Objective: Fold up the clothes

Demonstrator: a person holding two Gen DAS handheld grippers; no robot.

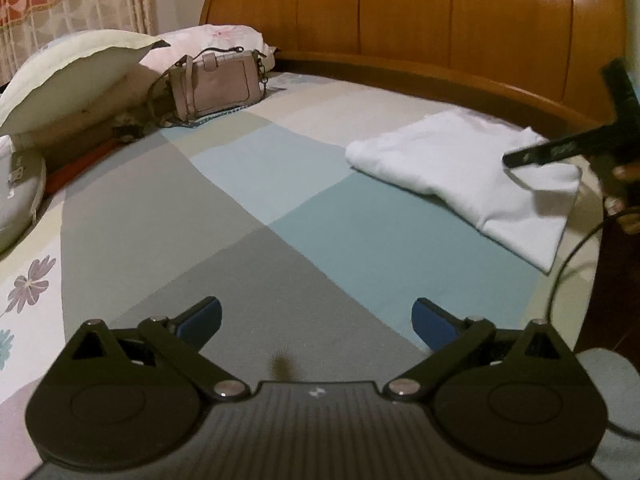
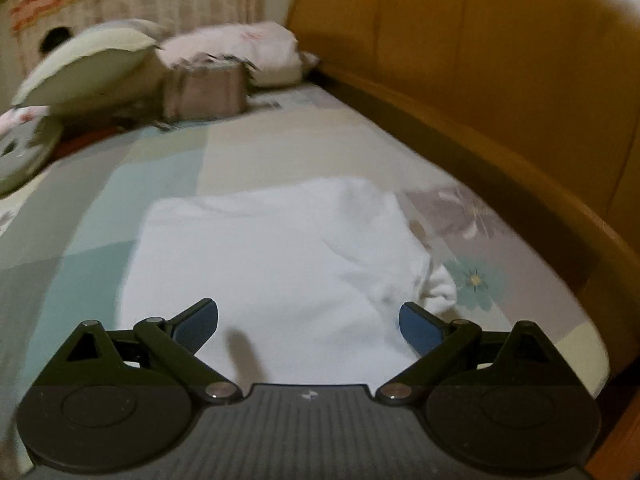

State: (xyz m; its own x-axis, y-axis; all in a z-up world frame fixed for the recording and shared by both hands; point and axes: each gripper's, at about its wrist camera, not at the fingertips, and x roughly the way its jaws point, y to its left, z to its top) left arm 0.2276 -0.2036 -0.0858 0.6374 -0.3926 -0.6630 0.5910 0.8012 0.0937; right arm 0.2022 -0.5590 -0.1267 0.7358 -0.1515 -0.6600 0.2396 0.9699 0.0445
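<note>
A: How do your jaws stand?

B: My left gripper gapes wide over the bare bed sheet, gripping nothing. My right gripper is equally wide, nothing clamped.

A: And the clothing?

B: The folded white garment lies flat just ahead of my right jaws, and well ahead-right of my left. Beyond sit a pink handbag, pillows and the wooden headboard.

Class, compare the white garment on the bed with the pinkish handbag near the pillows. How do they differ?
The white garment lies flat and folded; the handbag stands upright. The garment is plain soft cloth; the handbag is boxy, with straps. Both rest on the patchwork bedspread.
</note>
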